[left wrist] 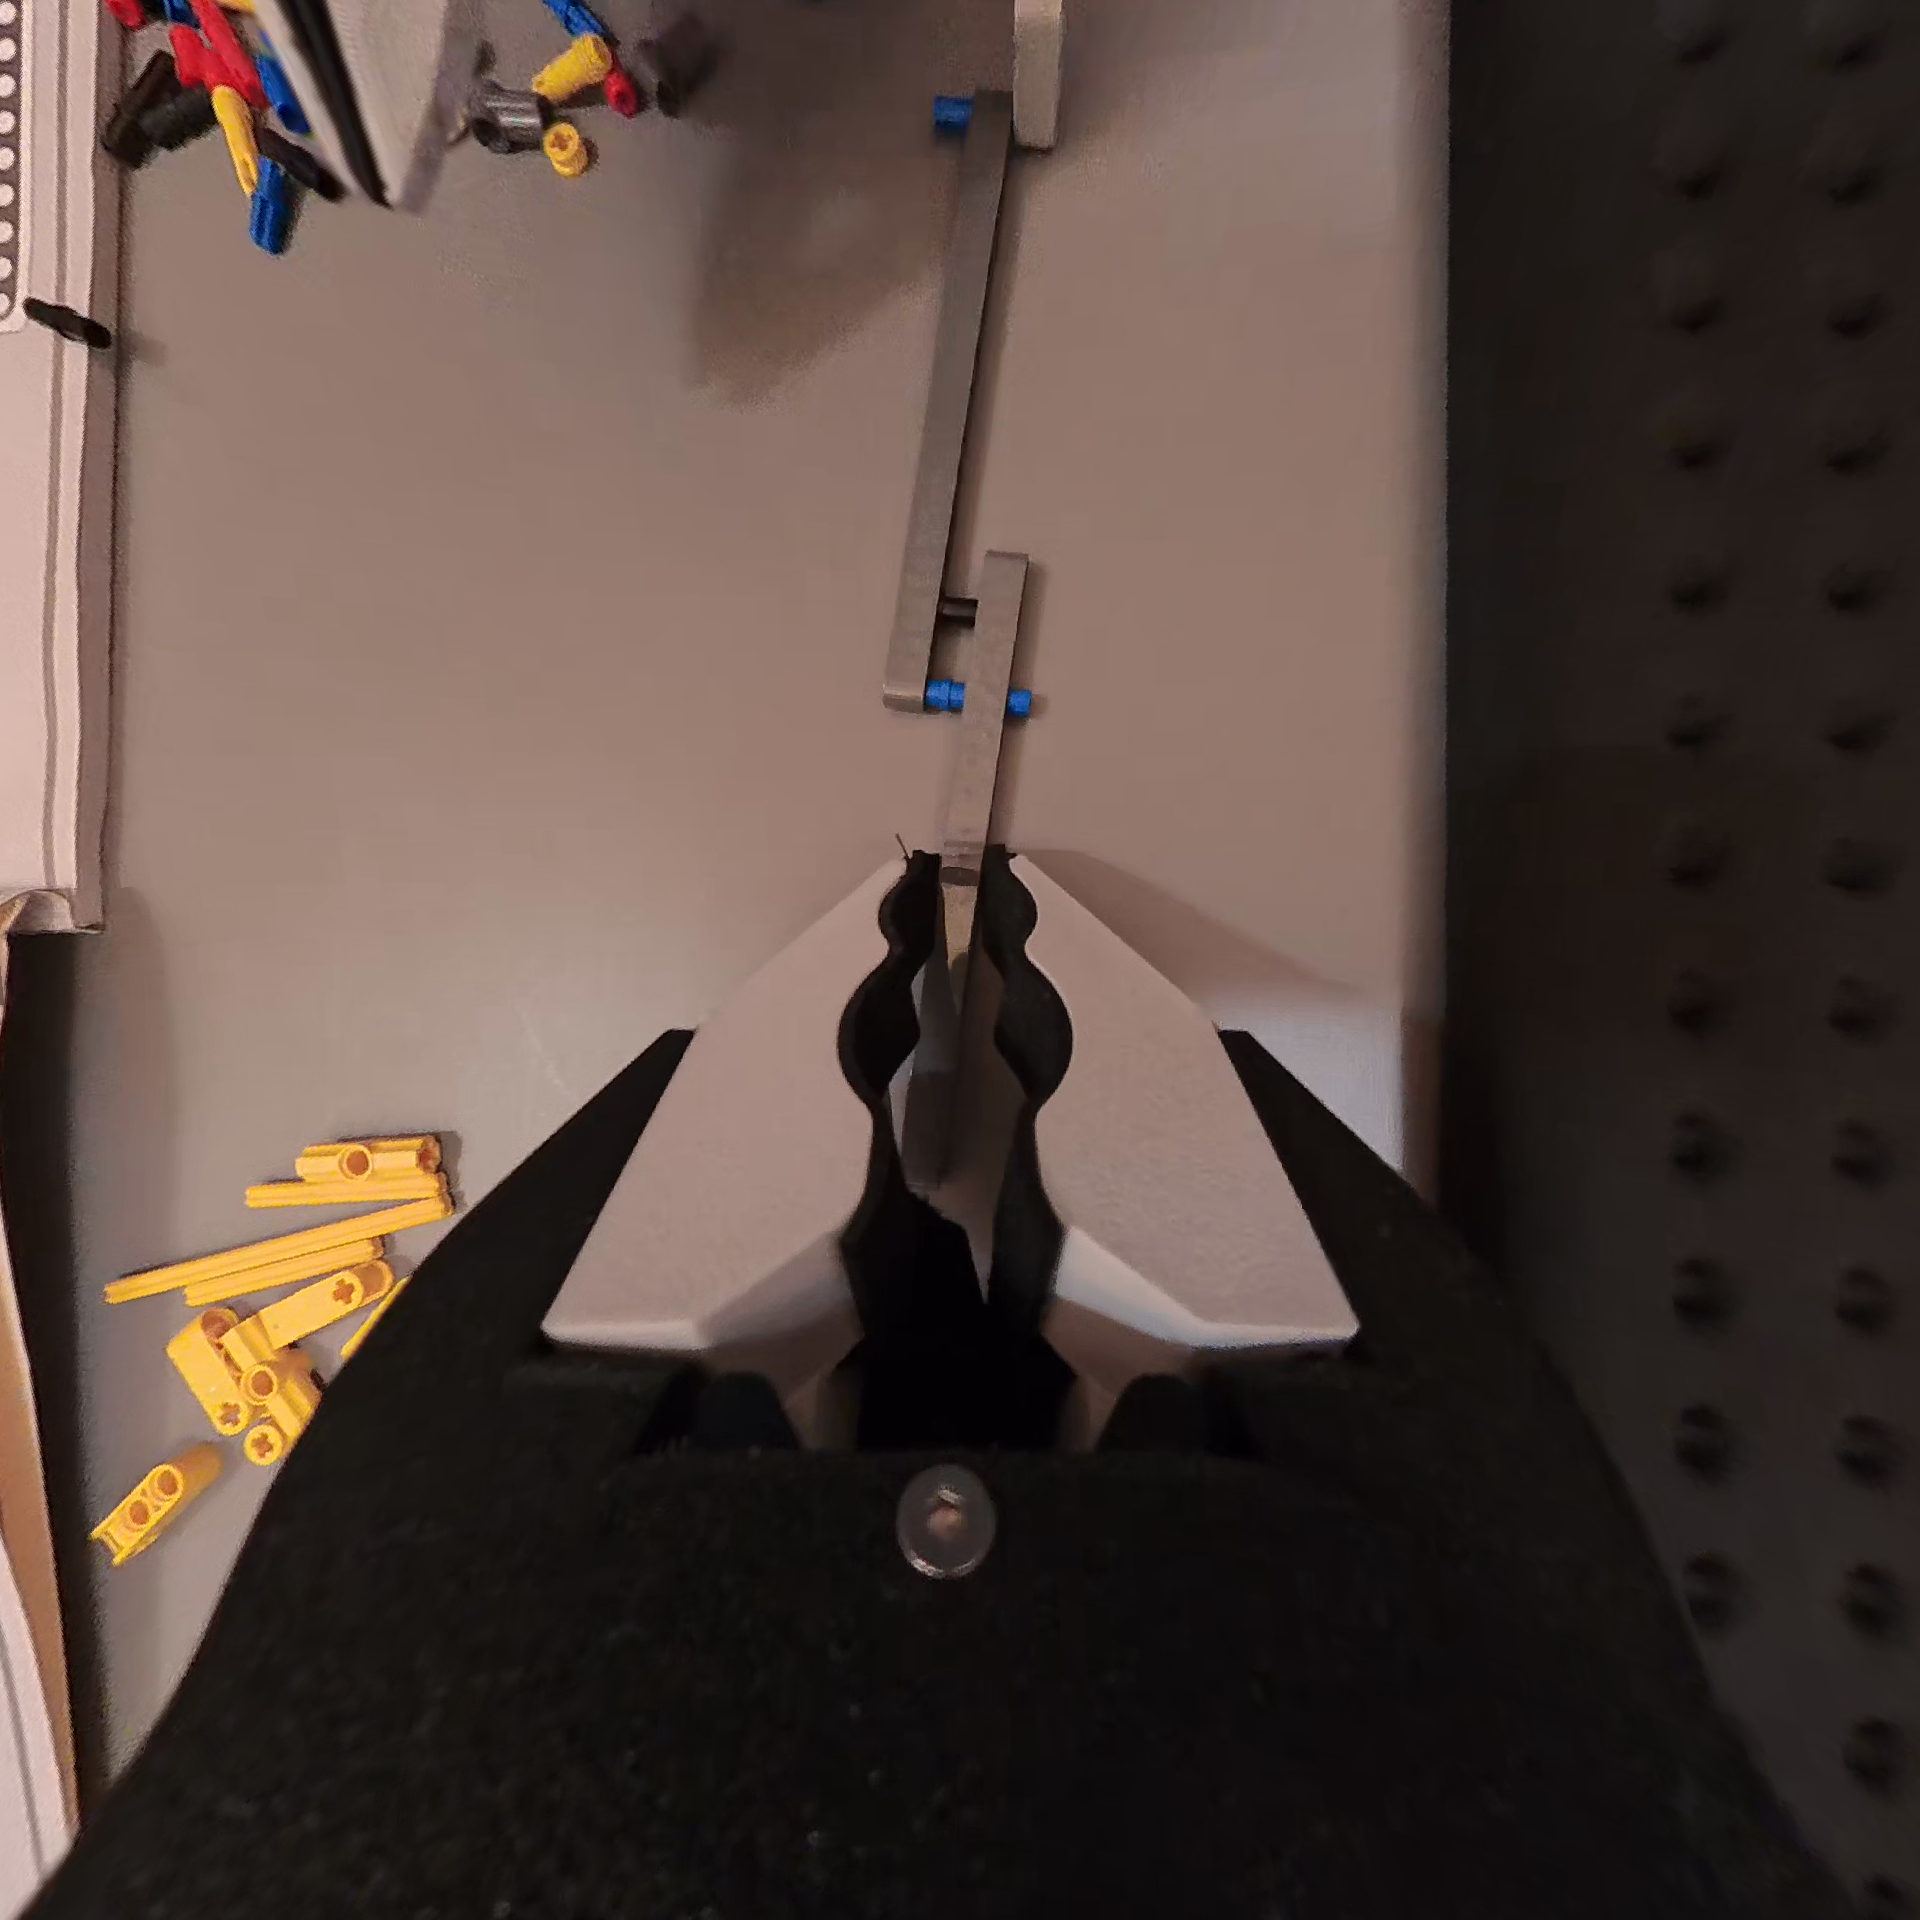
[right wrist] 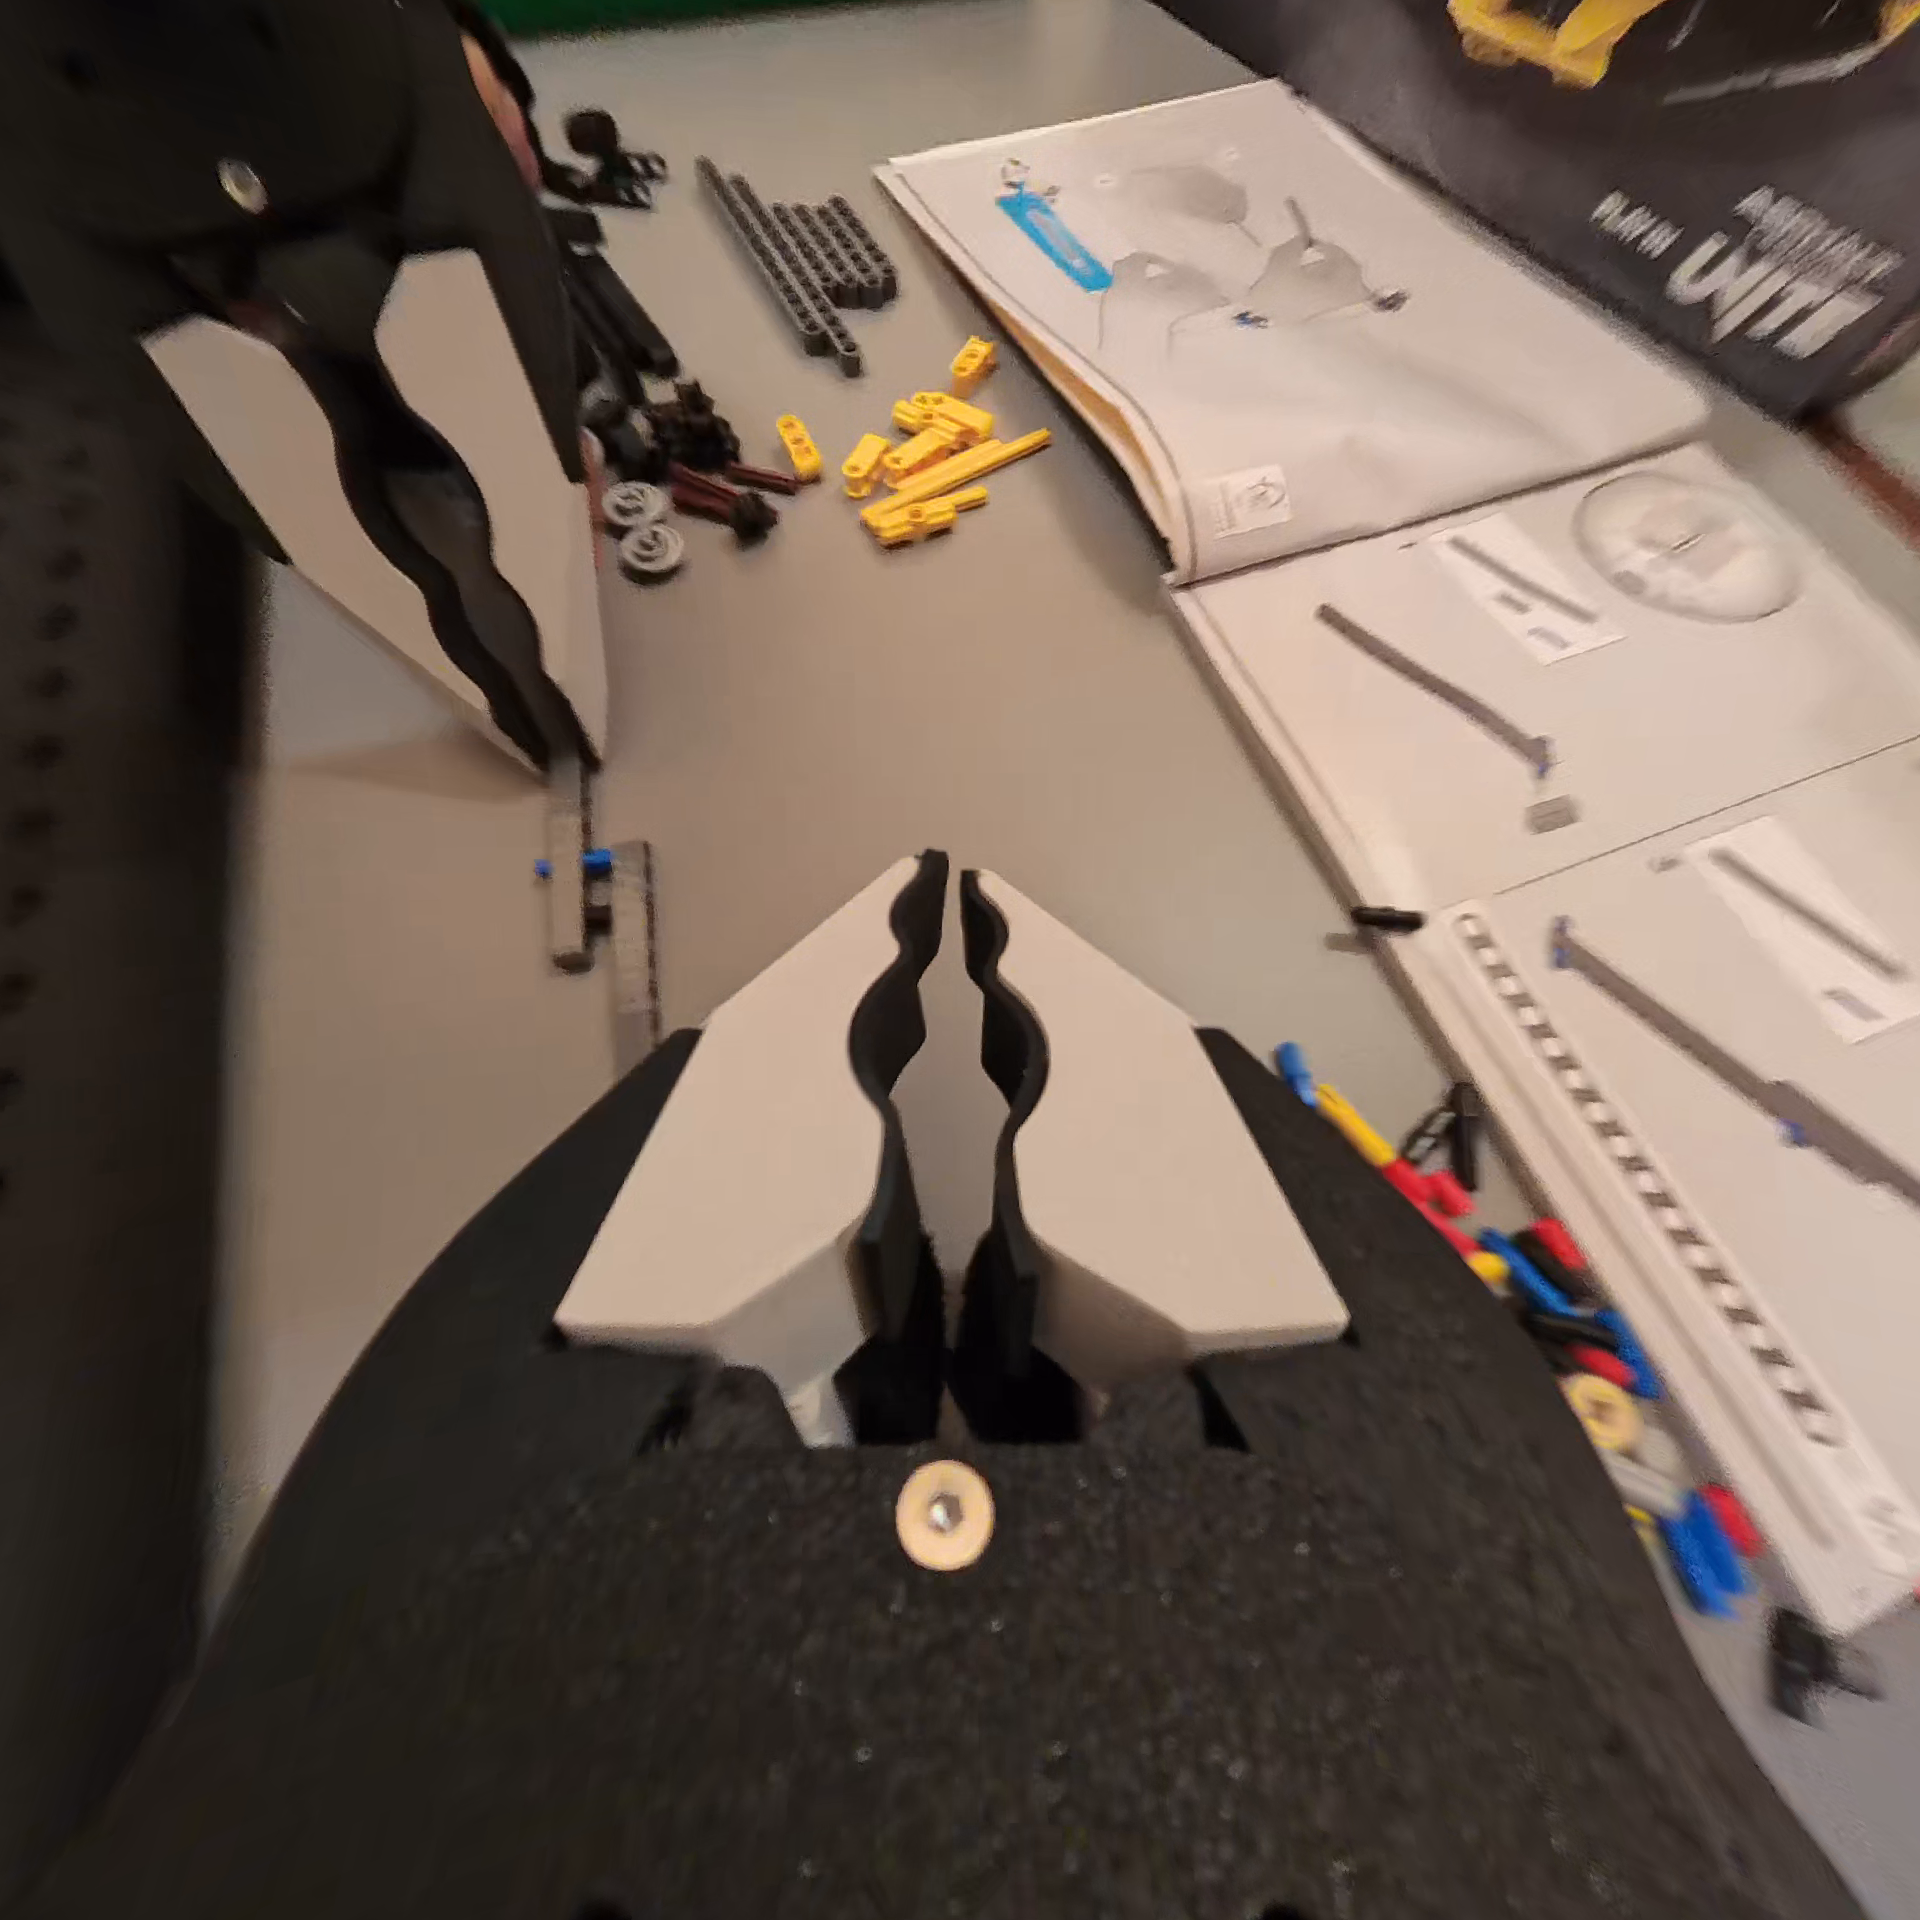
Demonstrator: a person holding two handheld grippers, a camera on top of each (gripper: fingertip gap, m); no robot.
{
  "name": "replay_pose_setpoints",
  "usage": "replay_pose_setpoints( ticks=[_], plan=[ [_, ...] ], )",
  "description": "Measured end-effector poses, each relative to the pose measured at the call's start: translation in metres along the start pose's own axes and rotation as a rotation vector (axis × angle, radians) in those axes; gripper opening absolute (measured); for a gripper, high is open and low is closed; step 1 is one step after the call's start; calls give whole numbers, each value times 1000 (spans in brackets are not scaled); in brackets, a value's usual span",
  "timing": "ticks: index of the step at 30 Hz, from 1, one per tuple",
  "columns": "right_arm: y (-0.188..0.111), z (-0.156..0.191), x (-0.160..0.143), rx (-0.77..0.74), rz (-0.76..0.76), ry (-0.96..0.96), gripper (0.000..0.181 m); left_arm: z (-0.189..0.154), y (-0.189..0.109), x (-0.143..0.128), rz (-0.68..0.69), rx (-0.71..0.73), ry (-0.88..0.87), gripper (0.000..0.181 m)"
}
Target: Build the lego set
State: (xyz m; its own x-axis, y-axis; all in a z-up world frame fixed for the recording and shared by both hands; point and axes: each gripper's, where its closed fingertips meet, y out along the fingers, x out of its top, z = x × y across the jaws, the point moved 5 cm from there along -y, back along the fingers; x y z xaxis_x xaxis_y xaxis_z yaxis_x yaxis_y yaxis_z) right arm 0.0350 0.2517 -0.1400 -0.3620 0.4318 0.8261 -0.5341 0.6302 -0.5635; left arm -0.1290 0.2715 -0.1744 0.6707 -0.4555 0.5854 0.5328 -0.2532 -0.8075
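The left gripper (left wrist: 964,868) is clamped on the near end of a short flat grey Lego beam (left wrist: 985,707), its black wavy pads pressed against both faces. That beam is joined by a small blue plastic pin (left wrist: 948,694) and a black pin (left wrist: 956,609) to a much longer grey beam (left wrist: 961,395), which runs away across the pale grey tabletop (left wrist: 520,623). At the long beam's far end a second blue pin (left wrist: 948,112) sticks out beside a pale block that I take to be a finger of the other tool, though it is cut off at the edge.

The two beams look only partly seated, since a gap shows between them across the pins. To do this well, I would hold the short beam steady and square, then press the long one straight in along the pins until the faces meet, without twisting.

The right gripper (right wrist: 948,873) hovers above the table with its jaws almost together, a thin slit between the tips and nothing in them. From that side the assembly lies just left of it, low over the table.

A loose heap of yellow Lego connectors and axles (right wrist: 930,457) sits farther off, and an open white instruction booklet (right wrist: 1558,675) lies to the right, with mixed red, blue and black pins (right wrist: 1538,1268) along its edge.
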Motion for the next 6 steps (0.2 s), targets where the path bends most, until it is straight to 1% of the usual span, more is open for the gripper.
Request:
replay_pose_setpoints(
  ticks=[1, 2, 3, 6],
  plan=[
    [2, 1, -1, 39, -7, 39, 3, 1, 0, 0, 2, 6, -4, 6],
    [4, -2, -3, 30, -5, 52, 4, 3, 1, 1, 3, 18, -8, 6],
    [4, -7, -4, -6, -1, 45, 3, 4, 1, 1, 3, 21, -12, 6],
    [-2, -22, 1, -108, -73, 60, 3, 5, 1, 0, -5, 14, -25, 6]
  ],
)
